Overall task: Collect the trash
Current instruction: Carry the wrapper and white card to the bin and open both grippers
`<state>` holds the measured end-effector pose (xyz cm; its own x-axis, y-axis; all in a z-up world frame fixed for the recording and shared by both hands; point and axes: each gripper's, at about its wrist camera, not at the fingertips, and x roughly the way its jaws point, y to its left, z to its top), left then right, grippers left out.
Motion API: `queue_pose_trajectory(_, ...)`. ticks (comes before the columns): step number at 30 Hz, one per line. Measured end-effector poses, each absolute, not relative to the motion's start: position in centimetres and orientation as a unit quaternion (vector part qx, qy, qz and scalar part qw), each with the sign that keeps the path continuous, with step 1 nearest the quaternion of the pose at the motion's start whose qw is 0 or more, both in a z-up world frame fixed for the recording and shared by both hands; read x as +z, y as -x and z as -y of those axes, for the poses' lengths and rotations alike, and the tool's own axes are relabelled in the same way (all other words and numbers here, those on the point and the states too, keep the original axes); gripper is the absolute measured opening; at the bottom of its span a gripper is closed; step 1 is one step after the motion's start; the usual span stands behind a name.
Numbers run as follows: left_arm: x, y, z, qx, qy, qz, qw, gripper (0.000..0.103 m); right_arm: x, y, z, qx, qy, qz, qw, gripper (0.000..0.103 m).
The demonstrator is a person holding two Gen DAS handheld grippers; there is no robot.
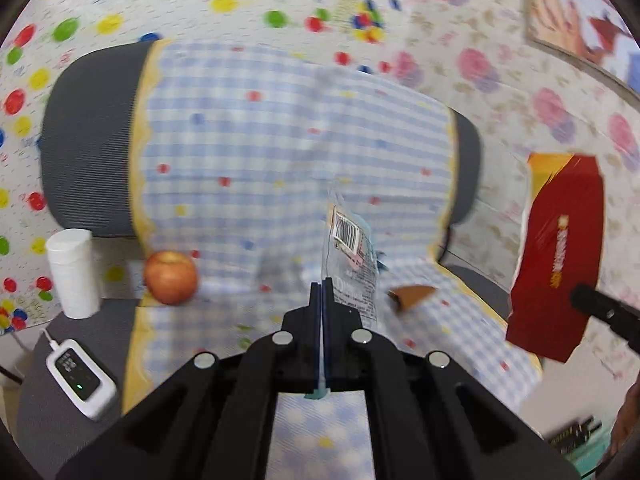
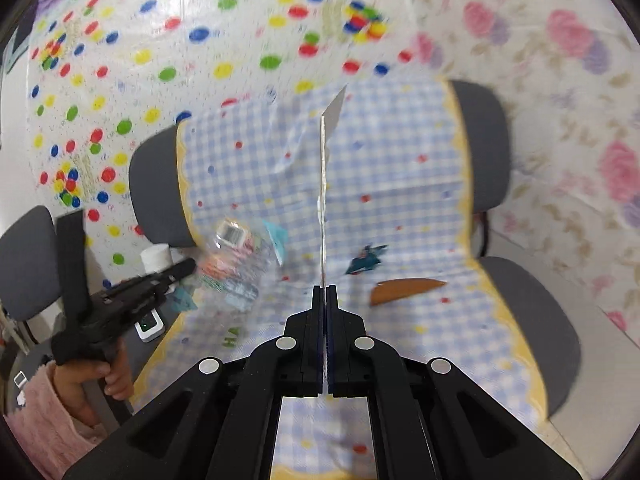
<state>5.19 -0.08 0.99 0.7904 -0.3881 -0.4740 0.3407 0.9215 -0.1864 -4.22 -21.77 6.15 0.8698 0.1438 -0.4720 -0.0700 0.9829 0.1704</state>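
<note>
both grippers are full — left gripper (image 1: pixel 322 286) clamped on a clear wrapper (image 1: pixel 352 256), right gripper (image 2: pixel 325 292) on a red wrapper (image 1: pixel 560 256). a brown scrap (image 2: pixel 404 290) lies on the chair (image 2: pixel 528 312) — nearer the right.

A grey chair (image 2: pixel 536 320) draped with a blue checked cloth (image 2: pixel 400 184) carries an apple (image 1: pixel 171 277), a brown scrap (image 2: pixel 404 289), a blue scrap (image 2: pixel 366 262), a white cup (image 1: pixel 74 272) and a small white device (image 1: pixel 80 378).
</note>
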Motion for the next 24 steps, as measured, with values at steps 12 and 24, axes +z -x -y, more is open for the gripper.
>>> queue_pose_trajectory(12,0.7,1.3,6.6,-0.291,0.001,-0.256,0.922,0.0,6.1,15.8,25.4,-0.044,-0.132,-0.257,0.956,0.002)
queue_pose_trajectory(24,2.2,6.7,15.7,-0.435,-0.02,-0.232,0.87,0.0,14.7,39.9,27.3,-0.355,-0.093,-0.242,0.898,0.002)
